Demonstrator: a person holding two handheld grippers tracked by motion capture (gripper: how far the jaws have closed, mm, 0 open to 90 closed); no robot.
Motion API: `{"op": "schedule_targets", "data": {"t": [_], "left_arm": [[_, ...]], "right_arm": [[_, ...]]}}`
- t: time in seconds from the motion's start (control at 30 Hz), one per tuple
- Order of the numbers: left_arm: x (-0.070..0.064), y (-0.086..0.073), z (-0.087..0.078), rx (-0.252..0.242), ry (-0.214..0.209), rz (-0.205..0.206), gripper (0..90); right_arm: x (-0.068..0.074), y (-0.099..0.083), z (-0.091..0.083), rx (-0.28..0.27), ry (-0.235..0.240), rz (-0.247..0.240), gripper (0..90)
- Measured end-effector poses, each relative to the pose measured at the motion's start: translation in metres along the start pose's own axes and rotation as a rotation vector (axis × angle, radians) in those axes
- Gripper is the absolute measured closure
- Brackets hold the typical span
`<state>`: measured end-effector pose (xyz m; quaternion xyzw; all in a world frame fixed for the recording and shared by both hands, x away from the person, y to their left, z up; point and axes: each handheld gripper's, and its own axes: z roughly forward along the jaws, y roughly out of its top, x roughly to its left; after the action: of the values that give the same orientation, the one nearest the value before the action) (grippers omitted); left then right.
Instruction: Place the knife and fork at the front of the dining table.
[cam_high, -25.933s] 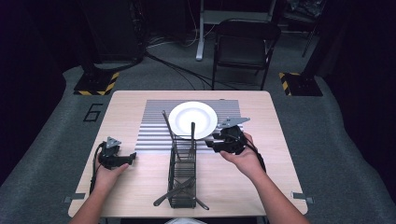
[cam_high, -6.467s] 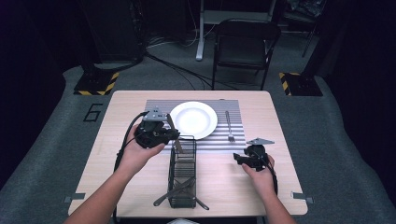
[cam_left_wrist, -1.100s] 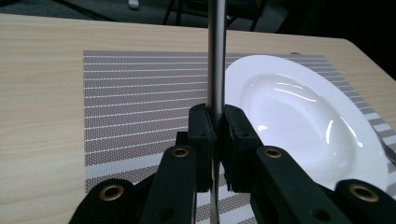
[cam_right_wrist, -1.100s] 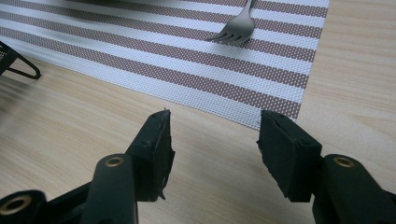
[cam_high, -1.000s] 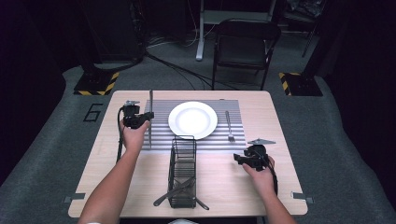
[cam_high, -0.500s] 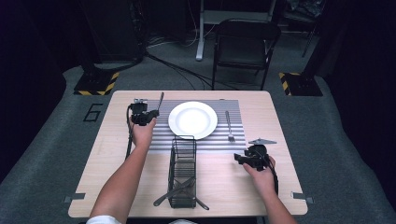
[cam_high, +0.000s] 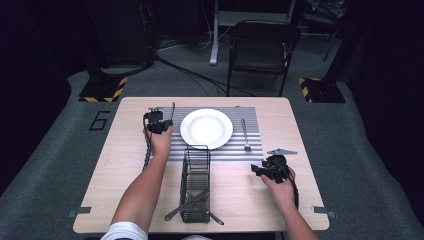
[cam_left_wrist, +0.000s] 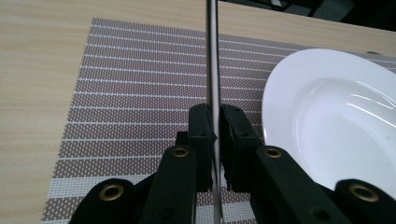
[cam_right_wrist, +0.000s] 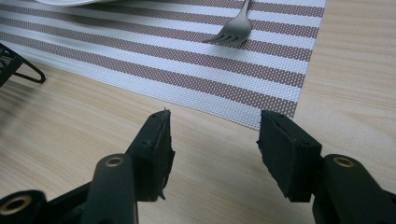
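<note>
Gripping a knife (cam_left_wrist: 213, 70) just left of the plate (cam_left_wrist: 327, 116) rim, left gripper (cam_left_wrist: 213, 140), right gripper (cam_right_wrist: 212, 140) jaws apart over bare table (cam_right_wrist: 70, 135).

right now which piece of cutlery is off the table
The slim metal utensil clamped in the left tool, left of the plate. The fork lies flat on the striped mat right of the plate, and others sit in the wire caddy.
</note>
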<state>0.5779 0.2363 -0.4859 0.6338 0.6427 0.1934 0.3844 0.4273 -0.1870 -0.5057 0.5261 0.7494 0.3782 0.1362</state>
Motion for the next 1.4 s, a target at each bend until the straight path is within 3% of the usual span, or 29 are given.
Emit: {"op": "schedule_targets", "data": {"t": [0.27, 0.53, 1.17, 1.4], "left_arm": [[0.001, -0.006, 0.016, 0.02, 0.01, -0.035, 82.5], [0.002, -0.011, 0.028, 0.047, 0.052, -0.06, 82.5], [-0.002, -0.01, 0.032, 0.079, 0.094, -0.029, 82.2], [-0.002, -0.009, 0.033, 0.078, 0.092, -0.025, 82.1]], "right_arm": [[0.002, 0.0, 0.0, 0.002, 0.002, 0.002, 44.2], [-0.001, -0.001, -0.001, -0.002, 0.01, 0.009, 44.2], [0.0, -0.001, 0.0, 0.004, 0.012, 0.012, 44.2], [0.0, -0.001, 0.0, 0.003, 0.011, 0.013, 44.1]]}}
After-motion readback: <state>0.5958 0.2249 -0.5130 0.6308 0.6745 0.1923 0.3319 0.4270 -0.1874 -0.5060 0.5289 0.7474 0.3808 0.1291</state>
